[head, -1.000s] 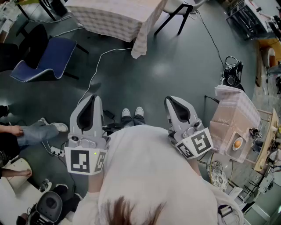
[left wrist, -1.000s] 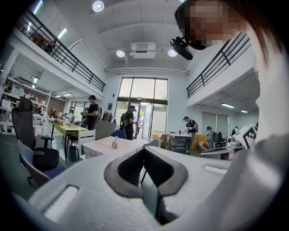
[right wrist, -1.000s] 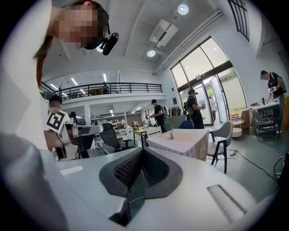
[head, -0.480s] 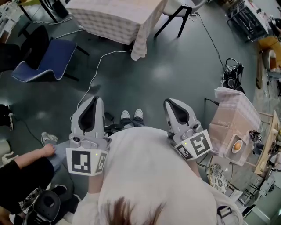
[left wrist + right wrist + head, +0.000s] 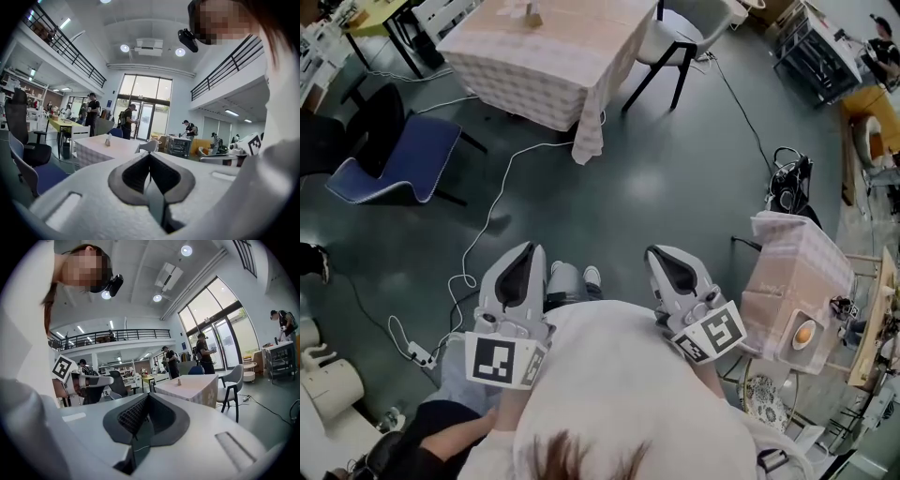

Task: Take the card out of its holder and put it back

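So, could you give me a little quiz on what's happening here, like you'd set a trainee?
1. True or false: the left gripper and the right gripper each hold a card.
2. Where does the small upright item stand? A) on the floor B) on the cloth-covered table C) on a shelf
3. In the head view, what colour is the chair left of that table?

Key: 1 false, as both are shut with nothing between the jaws. 2 B. 3 blue.
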`<act>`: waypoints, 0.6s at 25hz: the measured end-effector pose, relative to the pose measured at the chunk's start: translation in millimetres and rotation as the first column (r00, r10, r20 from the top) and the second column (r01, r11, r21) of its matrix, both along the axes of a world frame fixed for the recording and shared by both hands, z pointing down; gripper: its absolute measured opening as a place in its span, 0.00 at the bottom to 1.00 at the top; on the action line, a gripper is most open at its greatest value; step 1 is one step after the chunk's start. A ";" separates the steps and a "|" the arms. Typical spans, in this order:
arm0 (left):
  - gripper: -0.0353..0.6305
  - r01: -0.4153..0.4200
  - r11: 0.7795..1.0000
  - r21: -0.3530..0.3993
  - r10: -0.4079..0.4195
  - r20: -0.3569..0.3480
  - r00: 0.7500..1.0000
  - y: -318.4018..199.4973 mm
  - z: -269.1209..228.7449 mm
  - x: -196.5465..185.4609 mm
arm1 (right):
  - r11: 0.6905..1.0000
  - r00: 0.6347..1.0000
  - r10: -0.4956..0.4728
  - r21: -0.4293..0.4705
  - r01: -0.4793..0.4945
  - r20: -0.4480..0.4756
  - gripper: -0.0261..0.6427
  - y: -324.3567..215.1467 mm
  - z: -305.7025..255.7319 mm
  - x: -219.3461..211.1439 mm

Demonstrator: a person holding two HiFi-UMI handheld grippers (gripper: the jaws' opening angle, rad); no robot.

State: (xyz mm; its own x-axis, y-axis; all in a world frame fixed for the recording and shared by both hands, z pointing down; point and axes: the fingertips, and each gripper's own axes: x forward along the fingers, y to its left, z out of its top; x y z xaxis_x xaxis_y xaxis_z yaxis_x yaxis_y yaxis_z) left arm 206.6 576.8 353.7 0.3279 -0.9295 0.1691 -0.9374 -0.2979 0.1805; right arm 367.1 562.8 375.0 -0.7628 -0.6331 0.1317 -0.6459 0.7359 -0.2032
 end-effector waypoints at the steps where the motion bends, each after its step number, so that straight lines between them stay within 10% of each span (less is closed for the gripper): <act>1: 0.05 -0.015 1.000 0.001 0.015 -0.005 1.000 -2.0 0.2 5.9 | 1.000 1.000 0.002 -0.002 -0.002 0.003 0.04 -2.9 0.6 1.0; 15: 0.05 -0.034 0.998 -0.043 0.031 -0.063 0.998 -72.8 -2.6 -41.5 | 1.000 1.000 0.005 -0.006 -0.005 0.001 0.04 -78.7 -16.2 -64.3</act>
